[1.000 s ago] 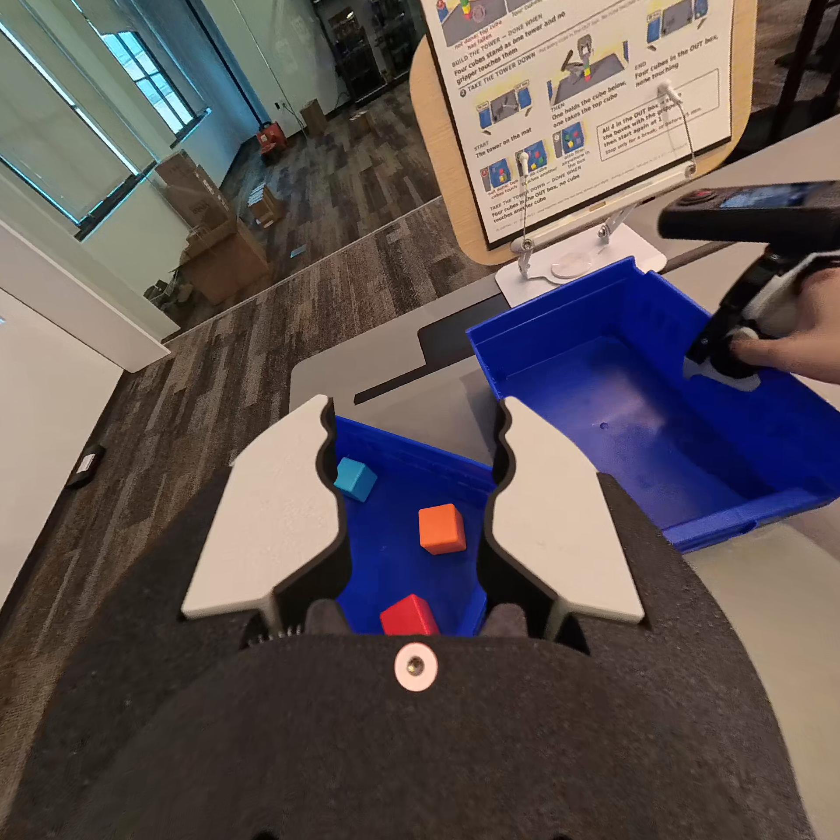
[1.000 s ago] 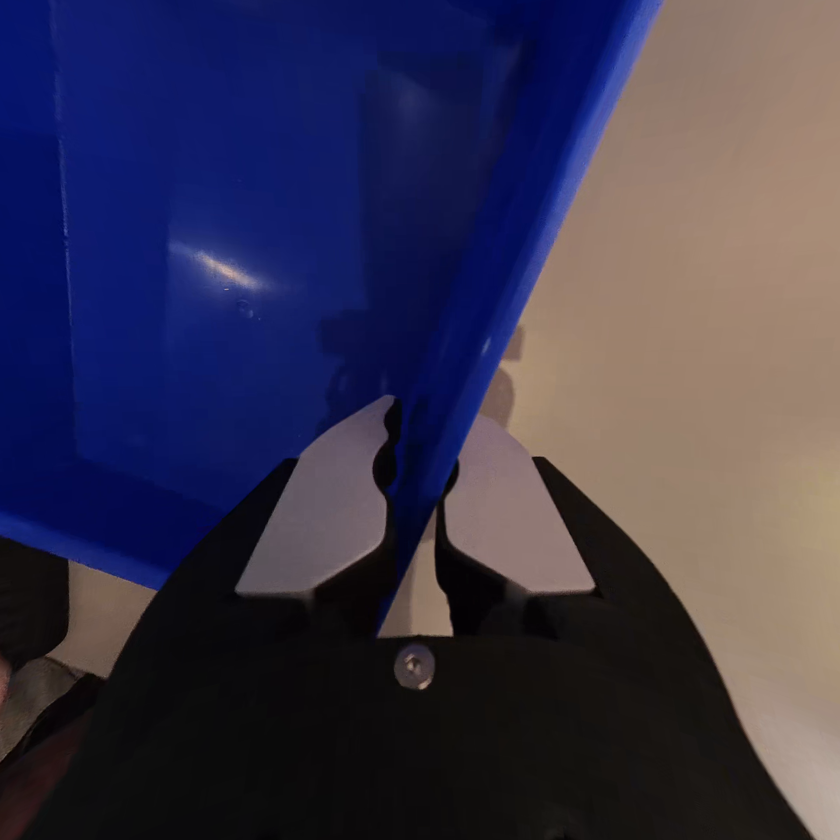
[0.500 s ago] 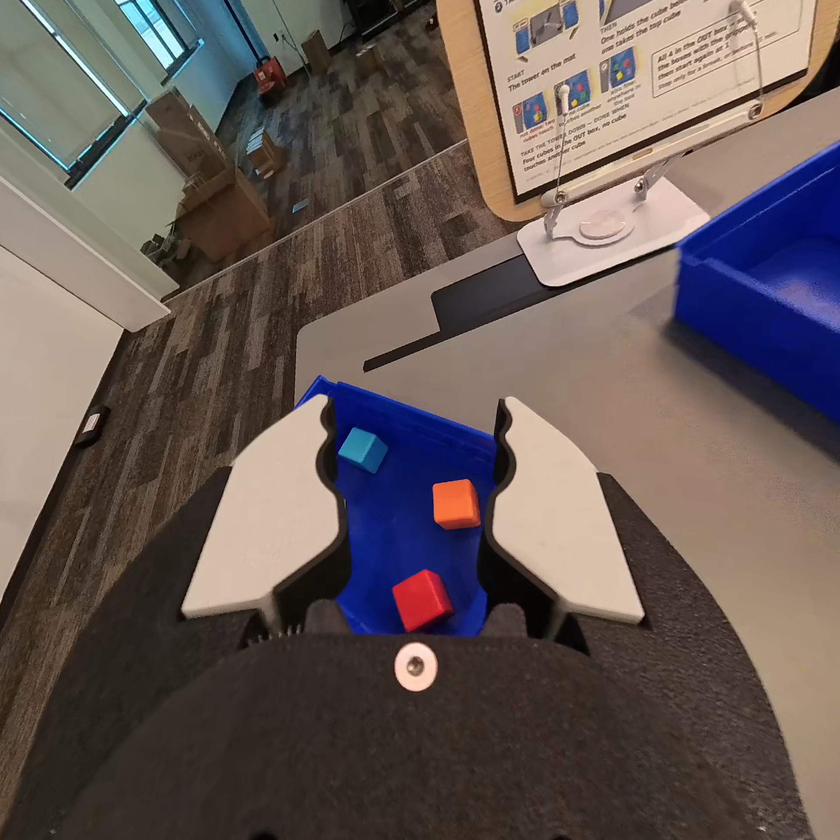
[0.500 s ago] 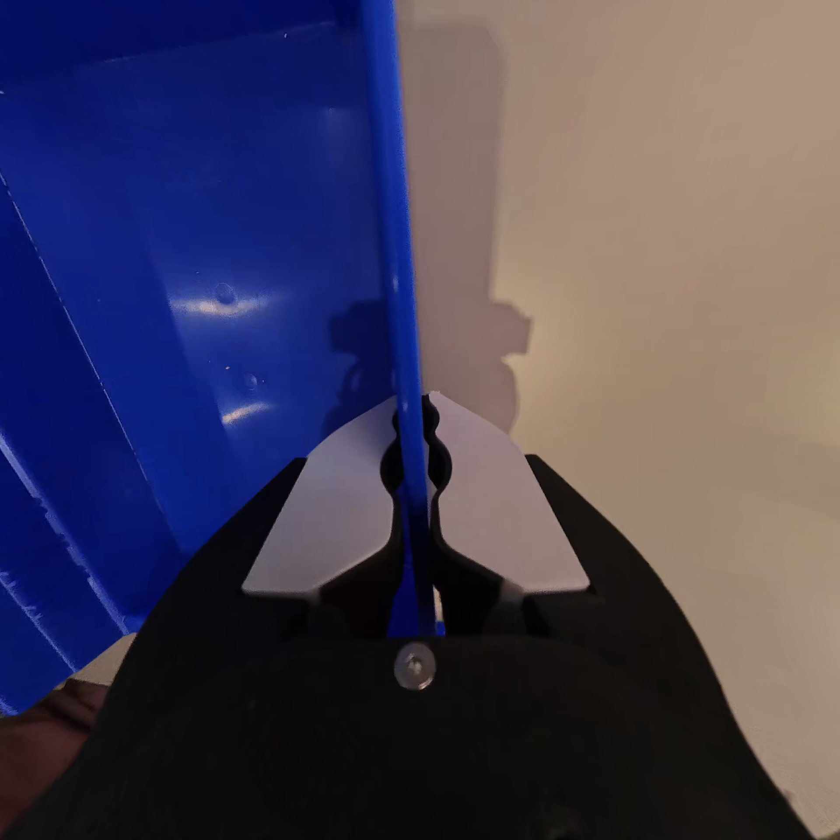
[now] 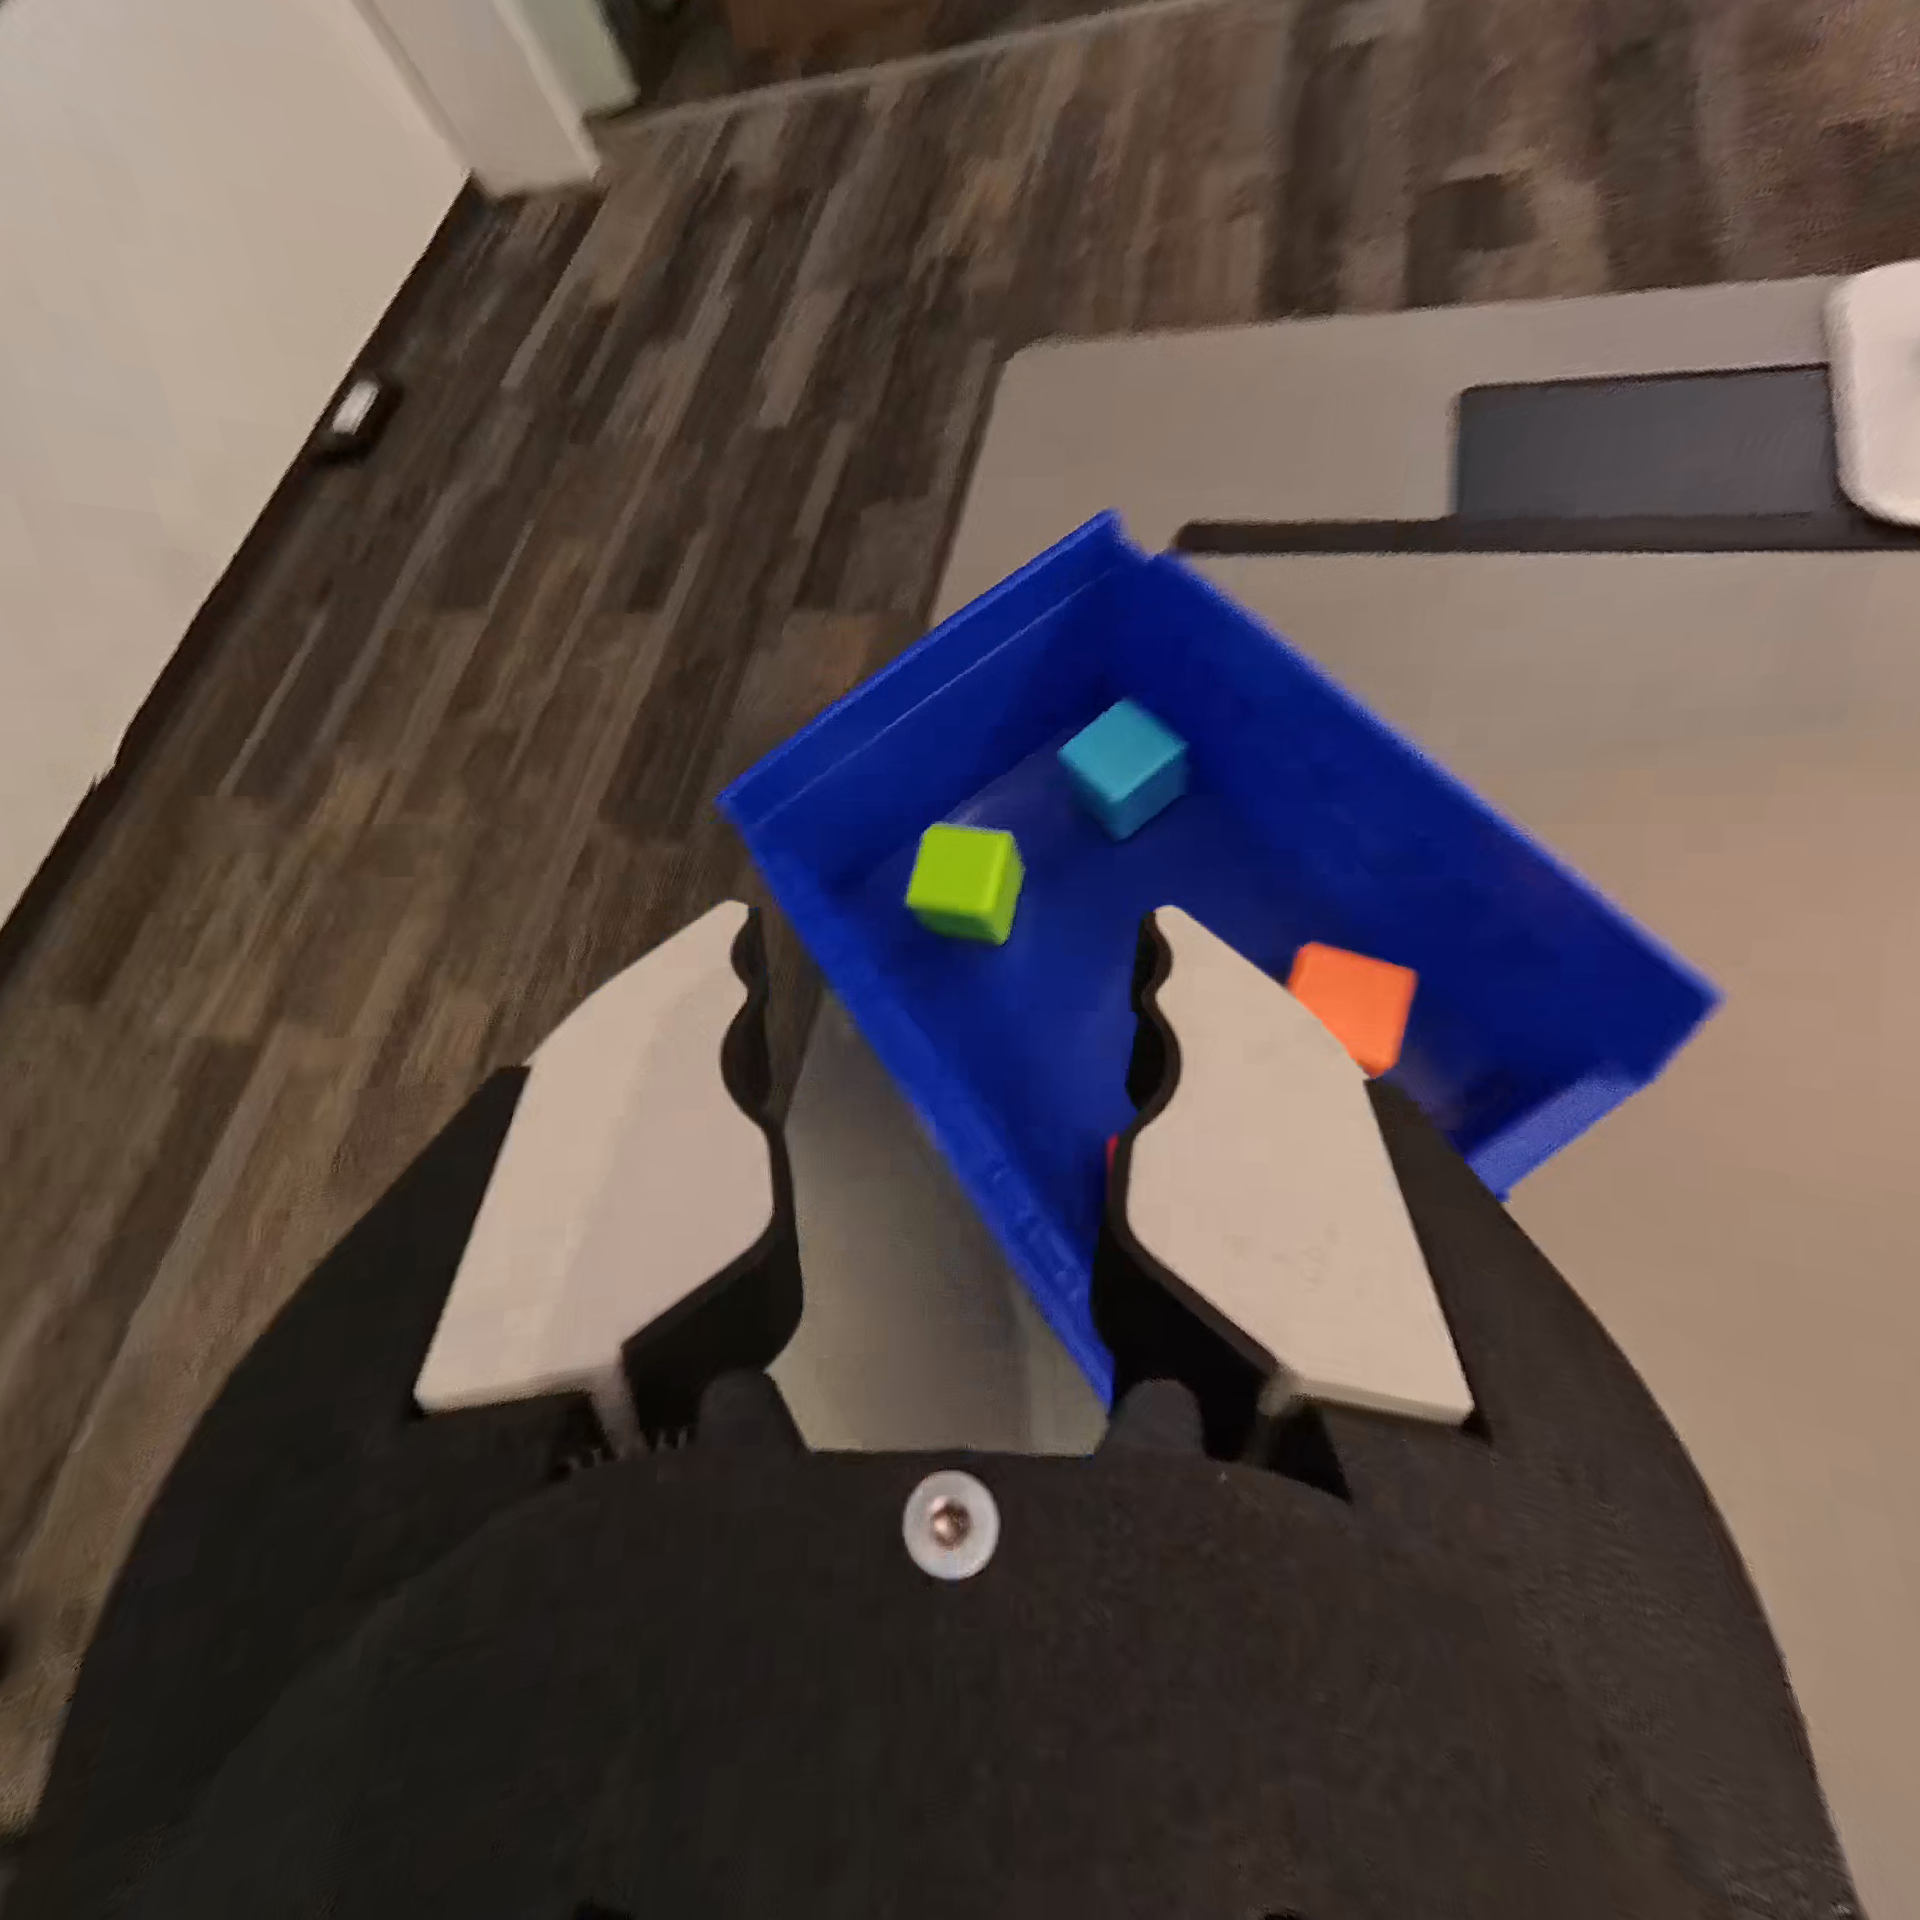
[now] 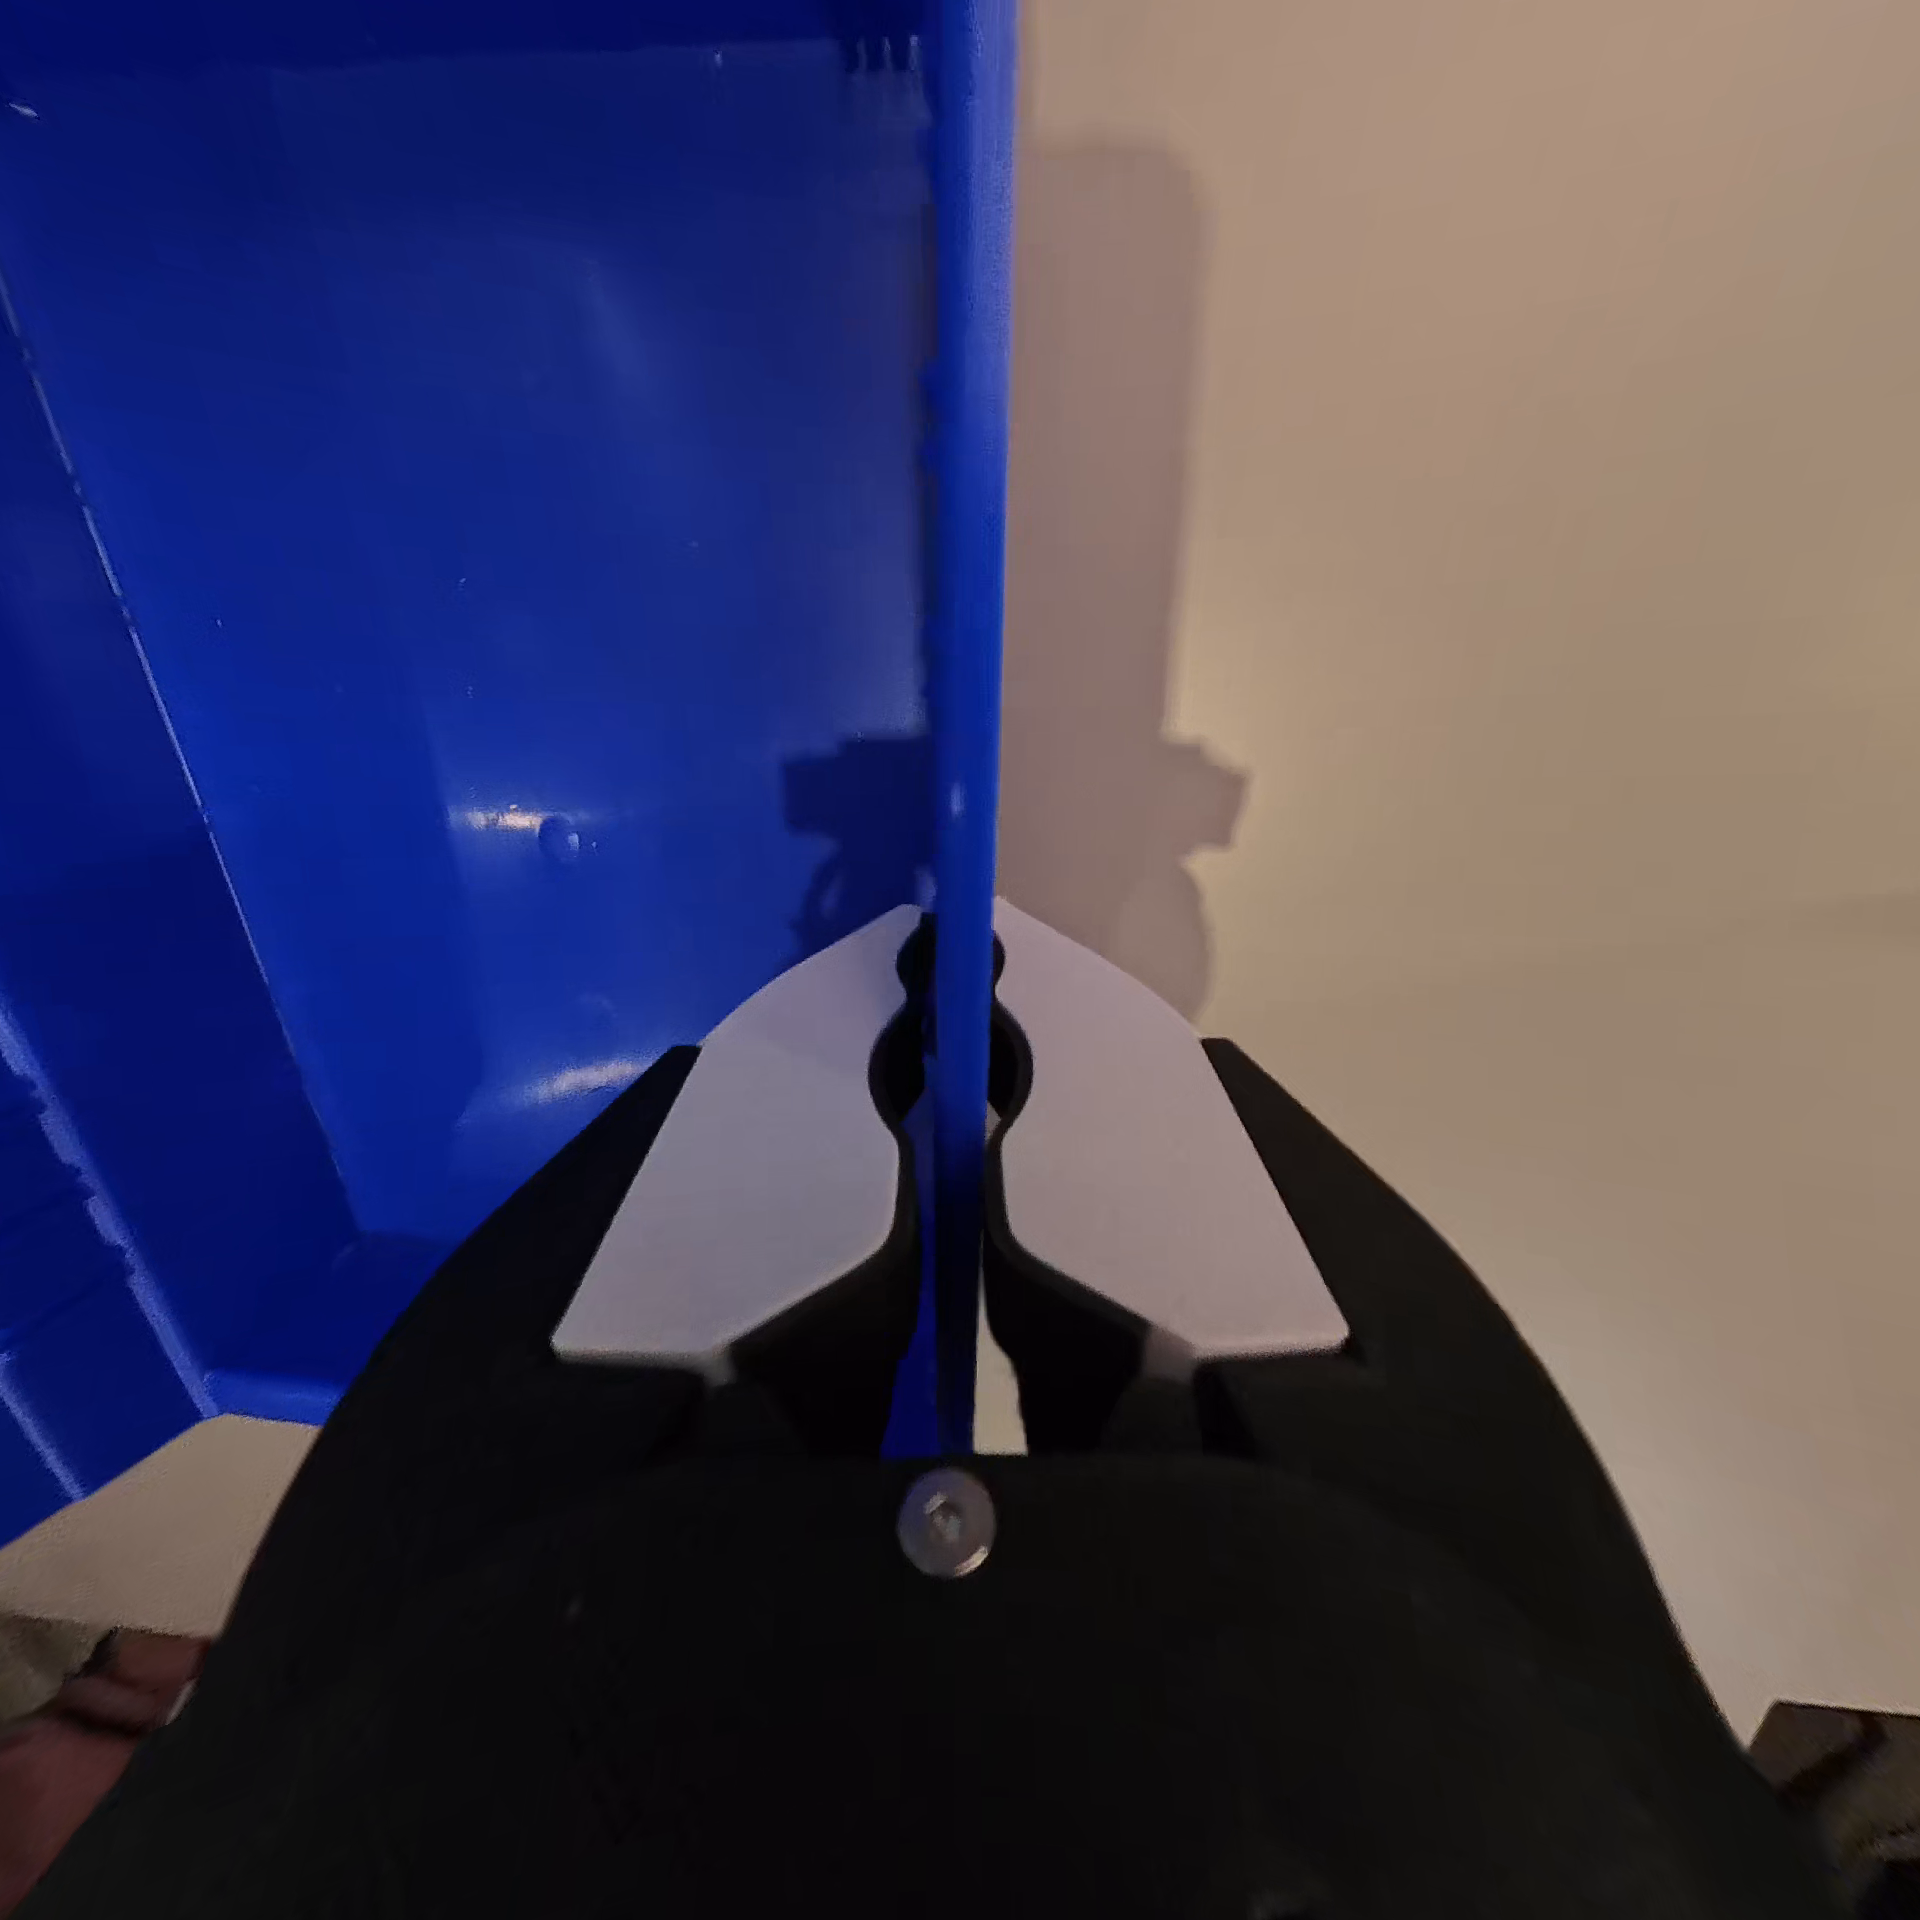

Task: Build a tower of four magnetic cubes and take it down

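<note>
In the left wrist view a small blue bin (image 5: pixel 1351 717) sits at the table's corner. It holds a green cube (image 5: pixel 964 883), a cyan cube (image 5: pixel 1124 767) and an orange cube (image 5: pixel 1351 1003). A sliver of a red cube (image 5: pixel 1110 1153) shows behind my right finger. My left gripper (image 5: pixel 951 925) is open and empty, with the bin's near wall running between its fingers. In the right wrist view my right gripper (image 6: pixel 954 914) is shut on the side wall (image 6: pixel 966 520) of a second blue bin, whose visible floor (image 6: pixel 520 520) is bare.
The grey table (image 5: pixel 1558 727) ends just left of the small bin, with wood-pattern floor (image 5: pixel 520 520) beyond. A dark strip (image 5: pixel 1642 457) and a white stand base (image 5: pixel 1881 416) lie at the table's far right. Bare table (image 6: pixel 1507 727) lies right of the second bin. Left tips to right tips: about 85 centimeters.
My left gripper swung left and tilted down; the green cube came into view, and the second bin and instruction board left it. My right gripper closed onto the bin wall, which now runs straight ahead.
</note>
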The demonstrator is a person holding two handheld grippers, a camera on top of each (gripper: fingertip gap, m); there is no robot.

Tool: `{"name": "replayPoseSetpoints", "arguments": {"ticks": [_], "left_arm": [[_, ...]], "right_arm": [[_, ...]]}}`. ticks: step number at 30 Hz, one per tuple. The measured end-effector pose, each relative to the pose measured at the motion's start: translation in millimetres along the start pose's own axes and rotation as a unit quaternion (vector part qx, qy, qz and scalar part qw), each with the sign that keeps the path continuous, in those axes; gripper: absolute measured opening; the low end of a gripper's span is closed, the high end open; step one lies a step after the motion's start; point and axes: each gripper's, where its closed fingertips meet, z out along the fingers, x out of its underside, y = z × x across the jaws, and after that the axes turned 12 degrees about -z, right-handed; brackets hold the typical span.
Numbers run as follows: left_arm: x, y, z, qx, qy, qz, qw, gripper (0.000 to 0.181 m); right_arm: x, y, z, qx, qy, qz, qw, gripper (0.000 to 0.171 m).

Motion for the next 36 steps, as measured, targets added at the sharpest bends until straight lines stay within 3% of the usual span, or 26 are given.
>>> {"name": "replayPoseSetpoints", "arguments": {"ticks": [3, 8, 13, 18, 22, 27, 30, 36], "left_arm": [[18, 38, -2, -0.036, 0.029, -0.064, 0.997, 0.067], [33, 64, 7, -0.030, 0.048, -0.138, 0.989, 0.064], [38, 54, 46, 0.006, 0.086, -0.170, 0.982, 0.062], [92, 46, 92, -0.005, 0.242, -0.119, 0.963, 0.072], [108, 42, 110, 0.020, 0.279, -0.139, 0.950, 0.062], [146, 28, 111, 0.042, 0.377, -0.087, 0.921, 0.045], [150, 31, 117, 0.008, 0.394, -0.045, 0.918, 0.040], [132, 18, 143, 0.005, 0.354, 0.042, 0.934, 0.033]], "right_arm": [[-11, -11, -19, 0.043, -0.069, -0.002, 0.997, 0.025], [-38, -3, -107, 0.110, -0.286, -0.001, 0.952, 0.031], [-48, 65, -171, 0.009, -0.406, -0.014, 0.914, 0.033], [-61, 104, -195, 0.035, -0.402, -0.084, 0.911, 0.037], [-66, 122, -198, 0.029, -0.416, -0.099, 0.904, 0.037], [-70, 129, -181, 0.022, -0.405, -0.120, 0.906, 0.037], [-71, 130, -170, 0.004, -0.392, -0.123, 0.912, 0.036], [-76, 140, -153, -0.001, -0.366, -0.145, 0.919, 0.036]]}}
